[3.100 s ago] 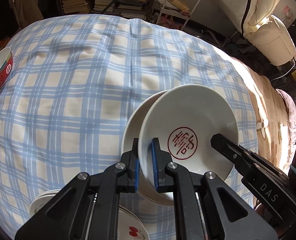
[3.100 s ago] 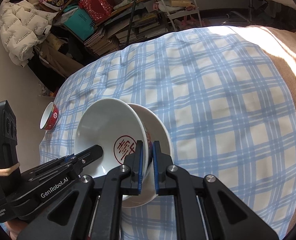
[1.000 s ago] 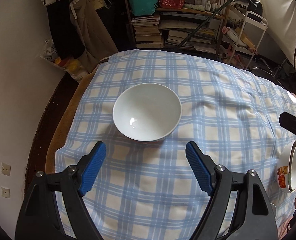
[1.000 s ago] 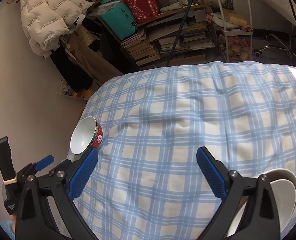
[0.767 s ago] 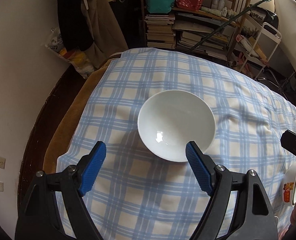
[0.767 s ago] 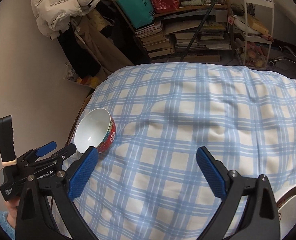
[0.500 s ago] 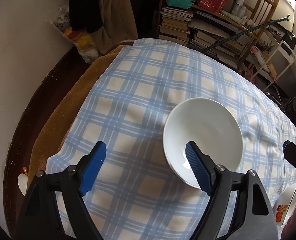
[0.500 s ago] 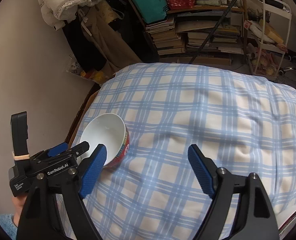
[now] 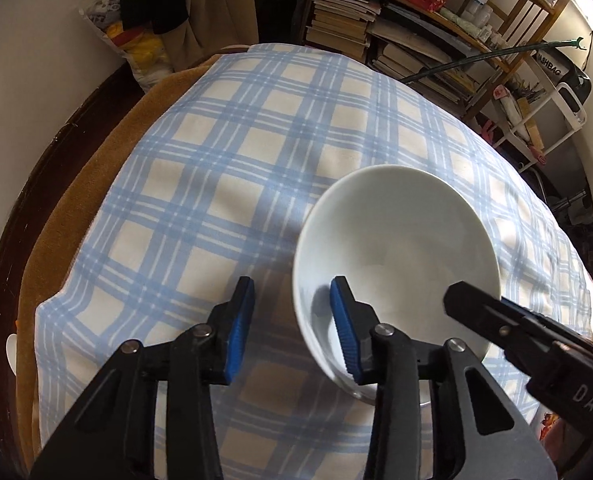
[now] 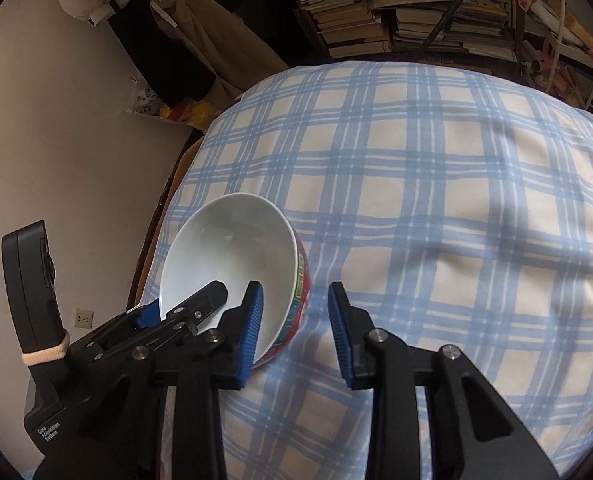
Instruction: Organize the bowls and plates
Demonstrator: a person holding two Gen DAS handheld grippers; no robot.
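Two hand-held grippers: both straddle the rim of one bowl [image 9: 396,248], from opposite sides.
Bowl, position: on the blue plaid cloth [image 9: 232,160], near the cloth's left edge in the right wrist view; the surface under the cloth cannot be identified.
Bowl, appearance: white inside; red patterned outer wall visible in the right wrist view [image 10: 301,292].
Left hand-held gripper [image 9: 292,324]: jaws closing; one blue pad inside the bowl, the other outside over the cloth, rim between them; a gap remains at the outer pad, so no grip yet.
Right hand-held gripper [image 10: 294,326]: jaws closing; left pad inside the bowl, right pad outside the red wall and apart from it; no grip yet.
Cross view: the right unit's black finger shows over the bowl's near-right rim in the left wrist view [image 9: 496,320]; the left unit's body shows at lower left in the right wrist view [image 10: 108,344].
Change, one second: both sets of jaws stood wide apart, the bowl lay well ahead of the left pads, and it was small at the far left for the right unit; now it sits between both pairs.
Change, three seconds: both units were clamped on a stack of plates with a red emblem; that stack is out of view now.
Background: bookshelves [image 9: 416,40] beyond the cloth.
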